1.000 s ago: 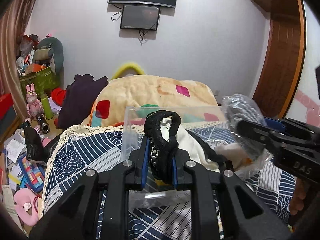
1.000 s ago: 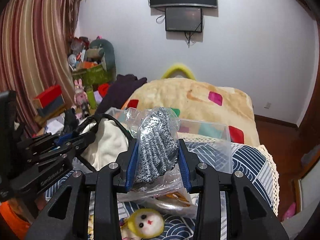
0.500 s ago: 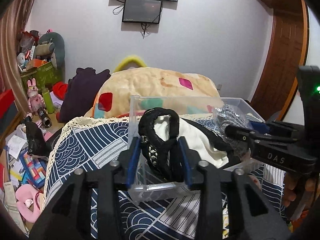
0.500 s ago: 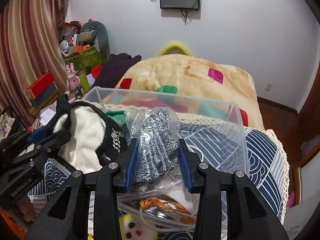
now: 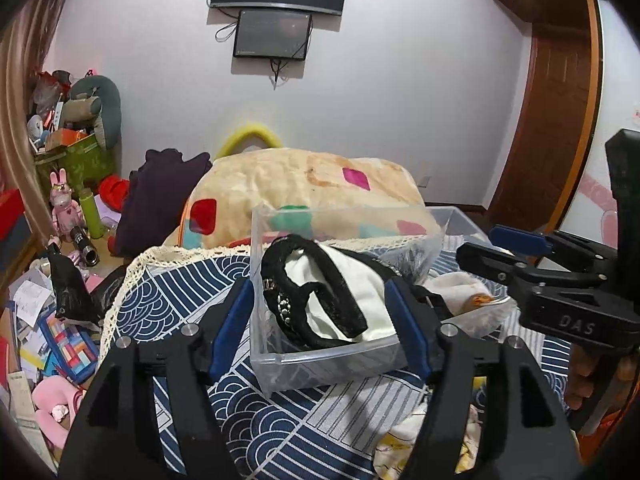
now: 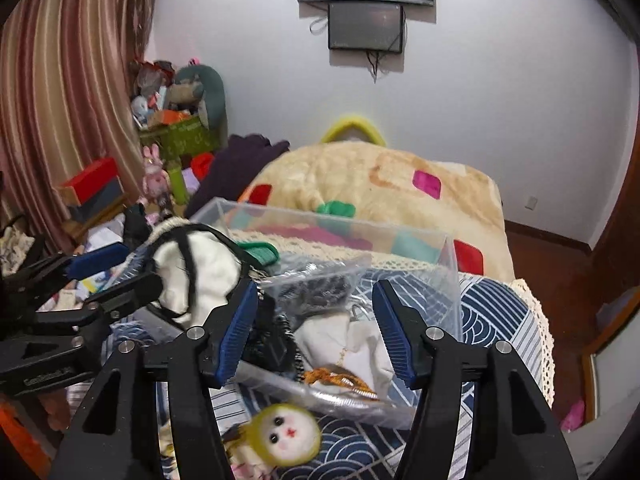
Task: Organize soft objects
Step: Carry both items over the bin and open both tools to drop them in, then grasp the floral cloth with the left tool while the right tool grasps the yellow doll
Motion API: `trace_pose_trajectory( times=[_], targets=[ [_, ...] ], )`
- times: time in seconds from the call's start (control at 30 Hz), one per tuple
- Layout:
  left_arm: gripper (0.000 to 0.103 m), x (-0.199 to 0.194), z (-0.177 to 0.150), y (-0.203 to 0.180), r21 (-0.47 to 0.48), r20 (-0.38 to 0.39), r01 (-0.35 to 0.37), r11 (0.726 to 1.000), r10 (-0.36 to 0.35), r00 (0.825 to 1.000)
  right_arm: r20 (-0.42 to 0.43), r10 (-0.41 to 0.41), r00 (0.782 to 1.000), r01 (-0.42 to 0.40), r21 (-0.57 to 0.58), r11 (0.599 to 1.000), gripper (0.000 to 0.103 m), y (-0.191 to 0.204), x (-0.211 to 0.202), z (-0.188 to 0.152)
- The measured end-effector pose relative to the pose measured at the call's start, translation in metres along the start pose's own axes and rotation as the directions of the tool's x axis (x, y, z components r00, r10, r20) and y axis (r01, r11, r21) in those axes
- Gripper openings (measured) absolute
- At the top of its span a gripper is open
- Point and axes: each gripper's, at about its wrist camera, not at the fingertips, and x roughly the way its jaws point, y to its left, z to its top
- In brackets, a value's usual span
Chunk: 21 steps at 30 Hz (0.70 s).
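Note:
A clear plastic bin (image 5: pixel 320 356) stands on the blue patterned bedspread. A white garment with black trim (image 5: pixel 348 292) lies in its near left part. My left gripper (image 5: pixel 320 328) straddles that end of the bin, jaws opening, pads off the cloth. The right gripper (image 5: pixel 520 256) shows at the right edge. In the right wrist view a bagged grey knit item (image 6: pixel 316 280) lies in the bin (image 6: pixel 328 220) beside the garment (image 6: pixel 208 264). My right gripper (image 6: pixel 316 328) hangs just above it, jaws opening, gripping nothing. The left gripper (image 6: pixel 100 276) reaches in from the left.
A yellow-haired doll (image 6: pixel 286 436) lies on the bedspread (image 5: pixel 180 292) in front of the bin. A beige blanket with coloured patches (image 5: pixel 304 184) is piled behind it. Toys, boxes and papers (image 5: pixel 52 320) clutter the floor at left. A brown door (image 5: pixel 552 128) is at right.
Both grippers have widened and let go: the black-trimmed garment and the bagged grey knit have dropped from their pads into the bin.

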Motion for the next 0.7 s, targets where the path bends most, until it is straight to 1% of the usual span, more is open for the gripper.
trace_pose_trajectory(
  times=[0.1,0.17,0.23,0.3,0.4,0.47,0.57,0.7],
  targets=[
    [0.077,-0.012,0.003,-0.001,0.000,0.021,0.010,1.000,-0.010,1.000,0.039,0.017,0.999,-0.017,0.000,1.000,0.059,0.002,-0.016,0.001],
    [0.081,-0.021,0.005,-0.002,0.003,0.041,0.012,1.000,-0.012,0.999,0.070,0.016,0.997,-0.016,-0.001,1.000,0.069,0.004,-0.026,0.001],
    [0.086,-0.030,0.006,-0.003,0.007,0.057,0.020,1.000,-0.020,0.998,0.105,0.013,0.994,-0.012,-0.009,1.000,0.070,0.006,-0.038,0.000],
    [0.093,-0.039,0.005,-0.004,0.010,0.073,0.026,1.000,-0.026,0.997,0.129,0.016,0.992,-0.014,-0.015,1.000,0.071,0.008,-0.048,-0.002],
    [0.099,-0.050,0.002,-0.007,0.019,0.089,0.026,0.999,-0.027,0.996,0.152,0.017,0.988,-0.015,-0.015,1.000,0.073,0.008,-0.059,-0.007],
    [0.101,-0.056,-0.003,-0.011,0.030,0.092,0.028,0.999,-0.031,0.995,0.159,0.012,0.987,-0.010,-0.015,1.000,0.075,0.009,-0.064,-0.012],
    [0.101,-0.058,-0.010,-0.014,0.034,0.081,0.034,0.999,-0.037,0.996,0.158,0.010,0.987,-0.009,-0.004,1.000,0.076,0.008,-0.069,-0.022],
    [0.101,-0.051,-0.028,-0.020,0.029,0.019,0.060,0.998,-0.060,0.998,0.130,0.000,0.992,0.000,0.005,1.000,0.076,0.004,-0.066,-0.034]
  ],
)
